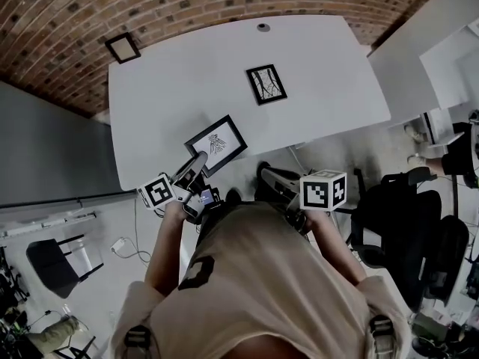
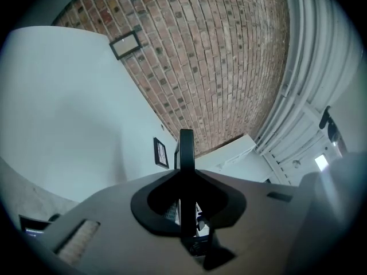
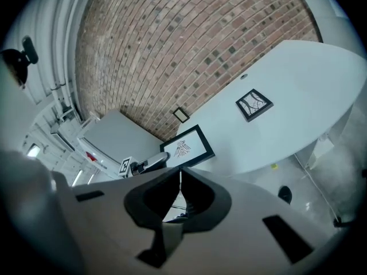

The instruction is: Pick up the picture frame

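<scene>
Black picture frame [image 1: 217, 142] pinched in the left gripper [image 1: 196, 161]

Left forearm reaches out from the body, gripper angled to the far right and about level, jaws clamped on the frame's near-left edge. The frame sits at the near edge of the white table [image 1: 165, 96], with one corner poking past that edge. The right gripper [image 3: 180, 179] is tucked in close to the body, tipped down a bit, jaws clenched on nothing. A second frame [image 1: 266, 84] lies farther back on the table.
</scene>
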Motion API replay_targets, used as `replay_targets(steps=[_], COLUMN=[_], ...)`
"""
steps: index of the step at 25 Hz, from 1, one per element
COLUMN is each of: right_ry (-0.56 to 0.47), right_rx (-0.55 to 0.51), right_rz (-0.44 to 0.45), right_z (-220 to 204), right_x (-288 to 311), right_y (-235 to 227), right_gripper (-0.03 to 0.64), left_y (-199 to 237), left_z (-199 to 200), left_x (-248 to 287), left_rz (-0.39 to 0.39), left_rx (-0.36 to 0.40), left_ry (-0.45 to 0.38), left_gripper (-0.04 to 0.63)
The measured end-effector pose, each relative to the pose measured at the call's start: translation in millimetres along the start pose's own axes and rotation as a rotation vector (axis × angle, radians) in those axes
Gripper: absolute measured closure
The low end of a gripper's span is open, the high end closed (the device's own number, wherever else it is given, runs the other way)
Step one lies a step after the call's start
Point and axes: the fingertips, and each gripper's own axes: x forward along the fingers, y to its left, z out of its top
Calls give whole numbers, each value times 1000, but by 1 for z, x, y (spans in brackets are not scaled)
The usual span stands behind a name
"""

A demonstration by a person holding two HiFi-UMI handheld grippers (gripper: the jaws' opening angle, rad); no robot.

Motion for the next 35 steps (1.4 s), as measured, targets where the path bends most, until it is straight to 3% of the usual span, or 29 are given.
replay_targets(steps=[4, 7, 13, 17, 24, 29, 30, 32, 35], right_ry=[-26, -41, -74, -96, -120, -151, -156, -155, -140], right_rx=[58, 124, 377, 461, 660, 691, 688, 694, 683], right_rz=[22, 51, 106, 120, 91, -11, -24, -37, -70], right_z=[18, 30, 45, 59, 85, 109, 114, 124, 135], right_x=[-6, -5, 3, 11, 27, 31, 33, 38, 49], right_y=[-12, -24, -60, -82, -134, -178, -184, -192, -203], right_gripper=[611, 611, 611, 611, 609, 607, 597, 457, 398], left_y=[-12, -12, -13, -7, -1, 1, 3, 4, 4], left_z=[13, 19, 32, 41, 49, 51, 51, 52, 55], left_x=[18, 29, 44, 45, 57, 70, 71, 74, 76], left_rz=[-18, 5, 32, 60, 80, 91, 106, 108, 104], left_rx=[83, 79, 105, 96, 49, 43, 37, 36, 37], left_ry=[1, -5, -13, -37, -86, -92, -92, -95, -105], left_gripper=[543, 545, 545, 546, 548, 546, 546, 546, 546])
